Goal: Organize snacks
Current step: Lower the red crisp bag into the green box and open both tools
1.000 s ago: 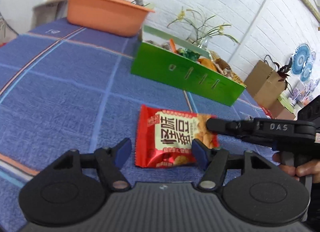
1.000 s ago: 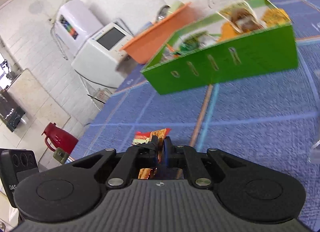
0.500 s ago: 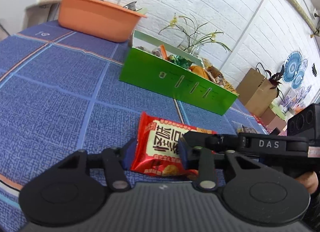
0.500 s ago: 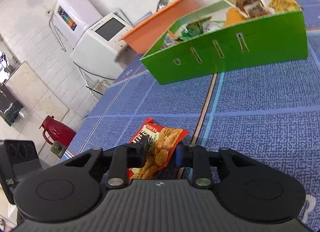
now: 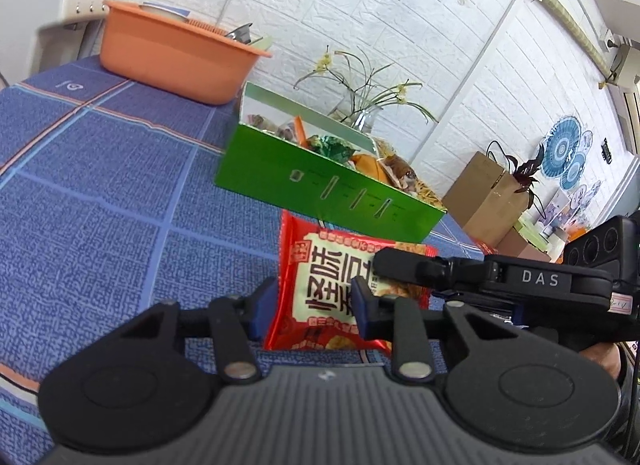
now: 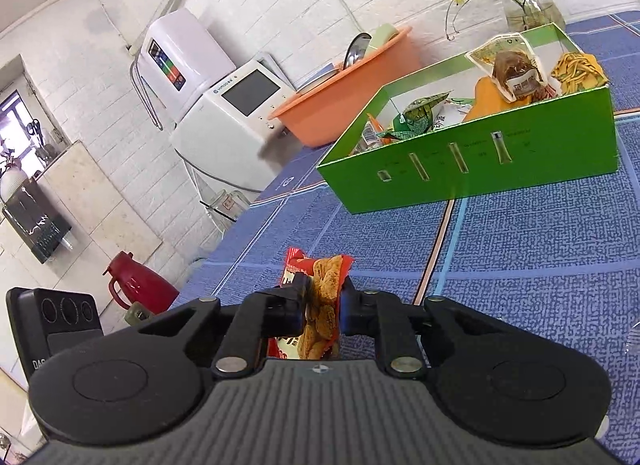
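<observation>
A red snack packet (image 5: pixel 336 289) with white label and peanut picture is held off the blue tablecloth. My left gripper (image 5: pixel 316 305) is shut on its lower part, one finger on each side. My right gripper (image 6: pixel 322 305) is shut on the packet's right edge (image 6: pixel 324 289); its black finger reaches in from the right in the left wrist view (image 5: pixel 412 261). A green open box (image 5: pixel 324 189) holding several snacks stands beyond the packet; it also shows in the right wrist view (image 6: pixel 480 165).
An orange basin (image 5: pixel 172 53) with dishes stands at the table's far left corner. A glass vase with flowers (image 6: pixel 528 5) is behind the box. A white appliance (image 6: pixel 236 113) and a red kettle (image 6: pixel 136 285) stand off the table's left side.
The packet has gone from lying flat on the cloth to being lifted. My left gripper closed onto it. My right gripper opened, then closed again on its edge.
</observation>
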